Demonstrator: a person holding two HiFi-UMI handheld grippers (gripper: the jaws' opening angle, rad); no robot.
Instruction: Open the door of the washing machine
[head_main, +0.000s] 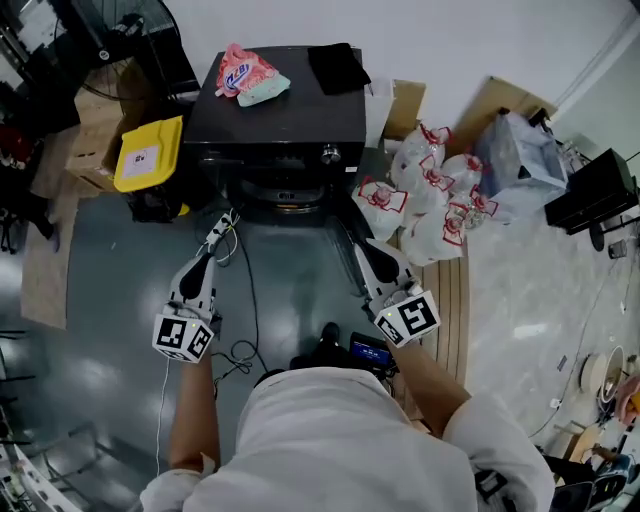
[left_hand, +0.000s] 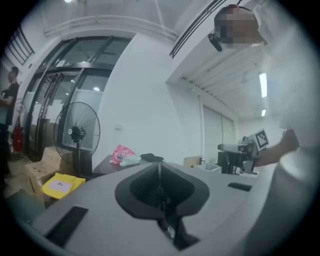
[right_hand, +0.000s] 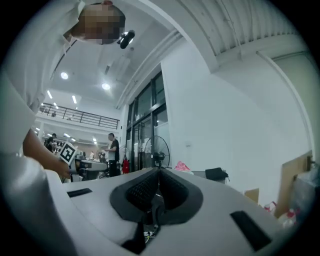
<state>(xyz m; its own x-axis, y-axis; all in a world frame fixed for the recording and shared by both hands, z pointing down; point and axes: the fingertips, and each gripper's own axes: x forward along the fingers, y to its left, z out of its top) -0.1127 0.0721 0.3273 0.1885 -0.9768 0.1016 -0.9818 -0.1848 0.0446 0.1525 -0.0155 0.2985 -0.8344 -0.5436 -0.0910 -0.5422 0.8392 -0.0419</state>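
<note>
The black washing machine (head_main: 280, 120) stands ahead of me on the floor, its round front door (head_main: 285, 192) facing me and closed. My left gripper (head_main: 226, 220) is raised in front of the machine's left side, jaws together with nothing between them. My right gripper (head_main: 352, 246) hangs before the machine's right side, also shut and empty. Neither touches the machine. In the left gripper view the left gripper (left_hand: 160, 169) points level over the machine's top (left_hand: 105, 167). The right gripper view shows the right gripper (right_hand: 159, 172) closed to a line, pointing level.
A pink detergent bag (head_main: 245, 72) and a black cloth (head_main: 338, 67) lie on the machine. A yellow box (head_main: 150, 152) and a fan (left_hand: 77, 132) stand to its left. White bags with red ties (head_main: 430, 195) pile to its right. Cables (head_main: 235, 355) trail on the floor.
</note>
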